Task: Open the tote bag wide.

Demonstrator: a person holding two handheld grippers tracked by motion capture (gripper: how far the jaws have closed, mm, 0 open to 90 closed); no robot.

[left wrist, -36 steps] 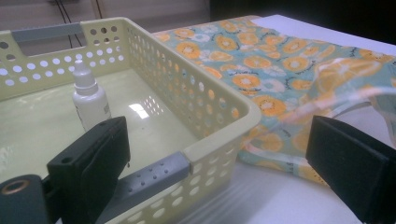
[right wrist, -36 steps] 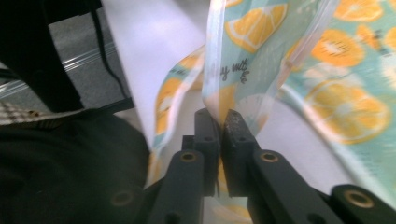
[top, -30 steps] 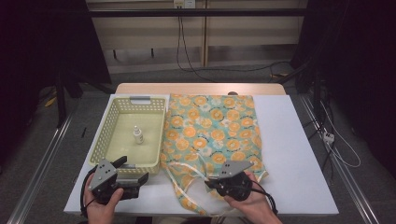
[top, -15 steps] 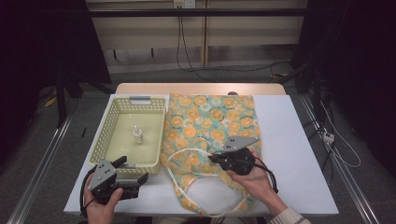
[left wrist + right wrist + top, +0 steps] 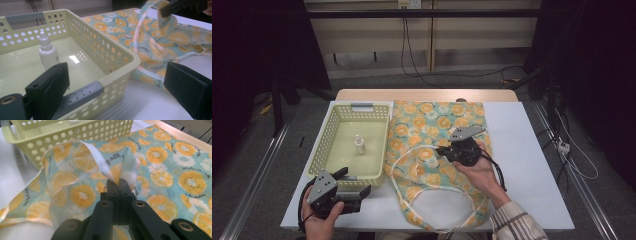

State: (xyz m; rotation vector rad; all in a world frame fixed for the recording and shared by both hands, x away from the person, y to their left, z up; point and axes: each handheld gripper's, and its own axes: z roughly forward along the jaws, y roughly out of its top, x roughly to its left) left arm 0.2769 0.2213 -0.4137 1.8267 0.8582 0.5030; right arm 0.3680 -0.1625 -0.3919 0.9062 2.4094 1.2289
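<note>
A teal cloth (image 5: 432, 125) printed with orange slices and edged in white tape lies on the white table beside the basket. My right gripper (image 5: 447, 150) is over its middle, shut on a pinched fold of the cloth's taped edge (image 5: 100, 167), which rises off the table in a tent. In the right gripper view the jaws (image 5: 119, 182) meet tightly on that fabric (image 5: 185, 180). My left gripper (image 5: 357, 187) rests open at the basket's near right corner, its jaws (image 5: 117, 85) straddling the corner with nothing gripped.
A pale yellow perforated basket (image 5: 327, 145) with grey handles stands left of the cloth and holds a small white bottle (image 5: 359, 145), upright (image 5: 48, 53). White strap loops (image 5: 437, 190) trail over the near table. Table edges are close on all sides.
My right gripper has travelled away from the person, from the cloth's near end to its middle, dragging the pinched fold along. The left gripper has stayed put.
</note>
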